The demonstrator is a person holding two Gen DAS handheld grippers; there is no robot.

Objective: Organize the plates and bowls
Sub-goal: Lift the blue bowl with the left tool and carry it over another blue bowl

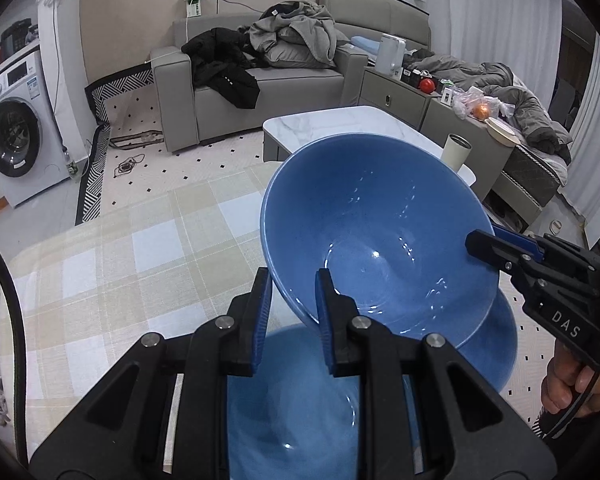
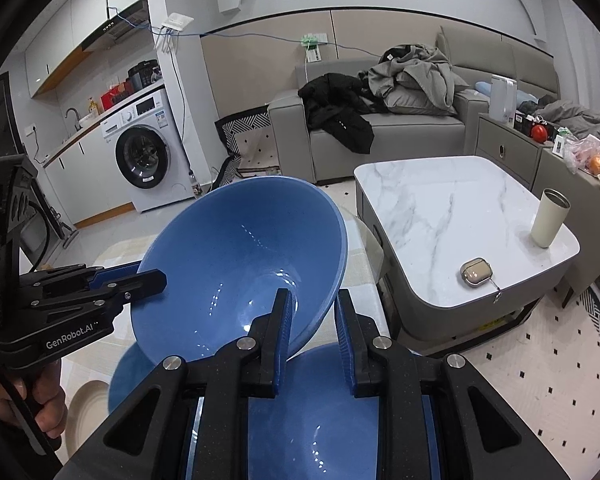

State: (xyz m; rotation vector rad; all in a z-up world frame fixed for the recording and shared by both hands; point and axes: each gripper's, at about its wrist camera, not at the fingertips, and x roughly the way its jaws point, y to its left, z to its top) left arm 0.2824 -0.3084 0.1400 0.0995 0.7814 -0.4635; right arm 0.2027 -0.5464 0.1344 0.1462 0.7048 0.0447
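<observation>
A large blue bowl (image 1: 376,232) is held tilted in the air, gripped on two sides of its rim. My left gripper (image 1: 292,312) is shut on its near rim, one finger inside and one outside. My right gripper (image 2: 314,332) is shut on the opposite rim of the same bowl (image 2: 240,264). The right gripper shows in the left wrist view (image 1: 496,248), and the left gripper shows in the right wrist view (image 2: 140,276). A second blue bowl (image 1: 292,400) sits directly below on the table; it also shows in the right wrist view (image 2: 320,420).
The table has a checked beige cloth (image 1: 120,264). A cream plate (image 2: 88,412) lies at the lower left. A marble coffee table (image 2: 452,220) carries a cream tumbler (image 2: 548,218) and an earbud case (image 2: 476,272). A grey sofa (image 1: 260,80) and a washing machine (image 2: 148,156) stand behind.
</observation>
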